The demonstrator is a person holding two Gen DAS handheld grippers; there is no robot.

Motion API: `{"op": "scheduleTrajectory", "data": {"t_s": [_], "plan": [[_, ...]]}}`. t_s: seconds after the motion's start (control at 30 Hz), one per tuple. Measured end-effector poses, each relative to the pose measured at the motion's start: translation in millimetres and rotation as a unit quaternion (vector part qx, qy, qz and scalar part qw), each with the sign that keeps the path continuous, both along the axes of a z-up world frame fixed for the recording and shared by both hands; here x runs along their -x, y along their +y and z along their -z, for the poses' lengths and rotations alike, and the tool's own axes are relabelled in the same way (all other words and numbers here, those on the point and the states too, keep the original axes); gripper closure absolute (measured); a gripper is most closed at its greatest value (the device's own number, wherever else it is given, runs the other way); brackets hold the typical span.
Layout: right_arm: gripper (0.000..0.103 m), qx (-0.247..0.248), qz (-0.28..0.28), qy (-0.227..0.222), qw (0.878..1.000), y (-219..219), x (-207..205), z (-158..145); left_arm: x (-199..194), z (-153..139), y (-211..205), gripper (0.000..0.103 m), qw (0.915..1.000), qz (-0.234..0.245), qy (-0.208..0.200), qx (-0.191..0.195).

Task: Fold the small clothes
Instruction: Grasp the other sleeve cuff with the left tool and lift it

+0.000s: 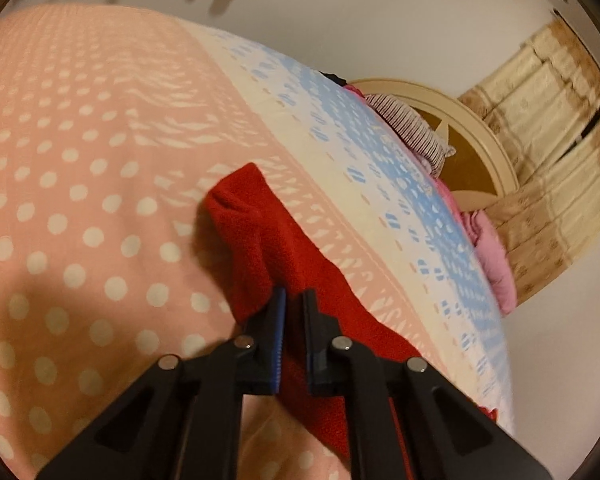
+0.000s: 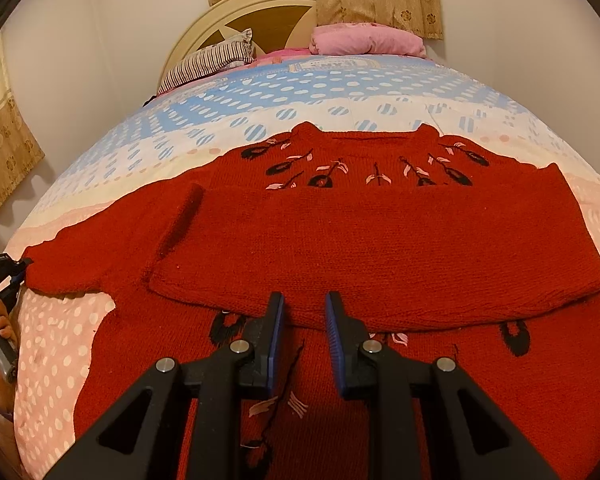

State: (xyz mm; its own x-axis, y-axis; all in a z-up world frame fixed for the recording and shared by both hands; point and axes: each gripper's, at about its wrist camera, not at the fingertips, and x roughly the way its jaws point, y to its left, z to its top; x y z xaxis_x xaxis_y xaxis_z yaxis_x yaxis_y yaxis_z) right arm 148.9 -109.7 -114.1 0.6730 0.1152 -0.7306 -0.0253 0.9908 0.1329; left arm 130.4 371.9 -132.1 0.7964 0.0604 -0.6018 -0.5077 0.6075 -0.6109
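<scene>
You are working over a bed [image 2: 112, 152] whose cover is running in bands: pink with white dots nearest your right gripper [image 2: 302, 316], then cream, then blue with white dots farther ahead. A red knitted sweater [image 2: 380, 240] is lying flat on the cover directly ahead of that gripper and passing beneath it, with one sleeve folded across its chest and the other sleeve [image 2: 72, 268] stretching out to the gripper's left. Far beyond the gripper, at the head of the bed, a striped pillow [image 2: 210, 62] is sitting to the left and a pink folded blanket [image 2: 366, 40] to the right, both against the headboard [image 2: 260, 4].
</scene>
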Motion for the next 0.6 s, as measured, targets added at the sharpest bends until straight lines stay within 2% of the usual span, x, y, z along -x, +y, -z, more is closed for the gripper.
{"op": "scheduleTrajectory", "data": {"t_s": [0.07, 0.17, 0.27, 0.43, 0.6], "plan": [[0.081, -0.004, 0.000, 0.000, 1.000, -1, 0, 0, -3, -5, -3, 0.096, 0.9999, 0.002, 0.004, -0.014], [0.081, -0.012, 0.001, -0.001, 1.000, -3, -1, 1, -13, -25, -23, 0.096, 0.9972, 0.022, -0.002, -0.072], [0.081, -0.018, 0.001, -0.001, 1.000, -4, -1, 1, -22, -52, -58, 0.096, 0.9899, 0.065, -0.025, -0.124], [0.081, -0.029, 0.001, -0.002, 1.000, -7, -1, 1, -34, -97, -142, 0.096, 0.9653, 0.157, -0.075, -0.194], [0.081, -0.042, 0.002, -0.004, 0.999, -11, 0, 2, -40, -107, -236, 0.096, 0.9317, 0.263, -0.095, -0.232]]}}
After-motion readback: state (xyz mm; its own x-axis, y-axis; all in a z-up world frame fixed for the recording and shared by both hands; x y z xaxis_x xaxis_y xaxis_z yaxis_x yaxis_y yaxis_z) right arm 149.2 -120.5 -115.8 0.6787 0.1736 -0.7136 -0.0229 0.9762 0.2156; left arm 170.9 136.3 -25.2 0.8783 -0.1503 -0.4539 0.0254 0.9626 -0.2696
